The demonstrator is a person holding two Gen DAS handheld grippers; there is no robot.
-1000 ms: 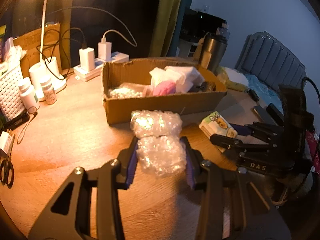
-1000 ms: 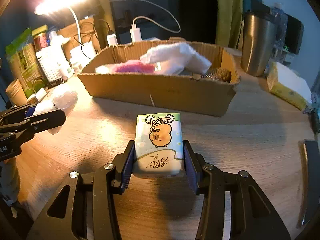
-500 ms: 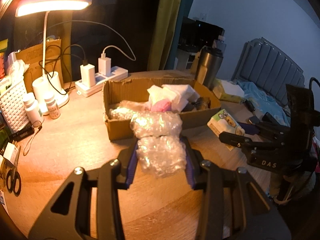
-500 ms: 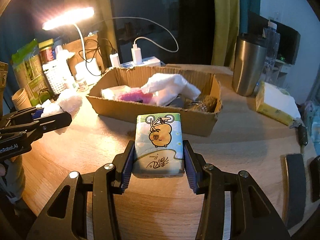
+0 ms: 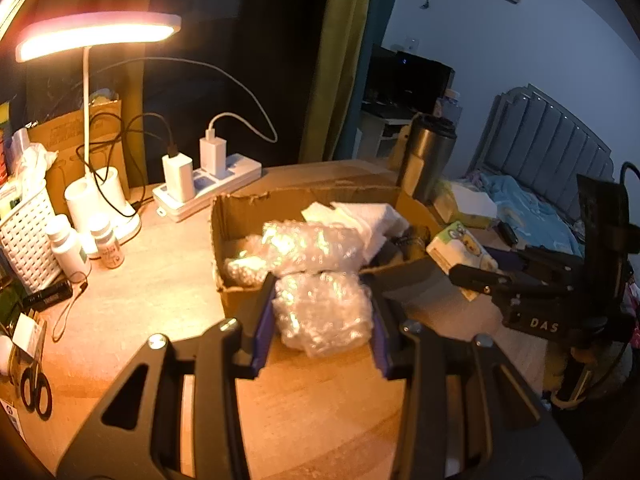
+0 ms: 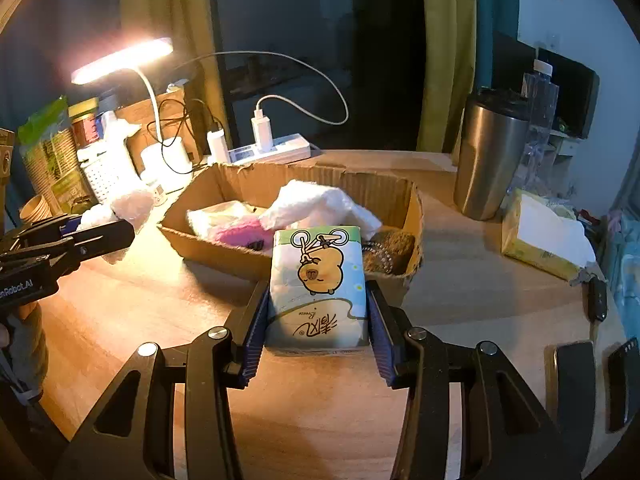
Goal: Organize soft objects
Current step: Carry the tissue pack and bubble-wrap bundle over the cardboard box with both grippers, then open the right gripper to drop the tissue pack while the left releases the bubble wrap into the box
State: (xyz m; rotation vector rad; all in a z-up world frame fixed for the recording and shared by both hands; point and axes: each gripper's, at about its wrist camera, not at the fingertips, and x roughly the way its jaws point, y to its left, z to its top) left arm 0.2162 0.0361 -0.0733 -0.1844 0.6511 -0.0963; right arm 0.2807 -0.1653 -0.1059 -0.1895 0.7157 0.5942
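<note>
My left gripper [image 5: 320,312] is shut on a wad of clear bubble wrap [image 5: 320,304] and holds it above the near rim of the open cardboard box [image 5: 218,240]. My right gripper [image 6: 318,312] is shut on a tissue pack [image 6: 318,284] printed with a capybara, raised above the table just in front of the box [image 6: 208,246]. The box holds white cloth [image 6: 316,206], something pink [image 6: 240,236] and a brown item [image 6: 390,250]. The right gripper with its pack [image 5: 460,246] also shows in the left wrist view, and the left gripper [image 6: 100,236] in the right wrist view.
A lit desk lamp [image 5: 96,36], power strip with chargers [image 5: 208,184], white basket [image 5: 24,236], two small bottles [image 5: 106,246] and scissors [image 5: 36,394] stand left. A steel tumbler [image 6: 490,160], tissue box [image 6: 544,236] and dark flat devices [image 6: 572,384] lie right.
Both grippers have risen with their loads and moved toward the box. The bubble wrap now hangs over the box's near rim; the tissue pack now overlaps the box's front wall in view.
</note>
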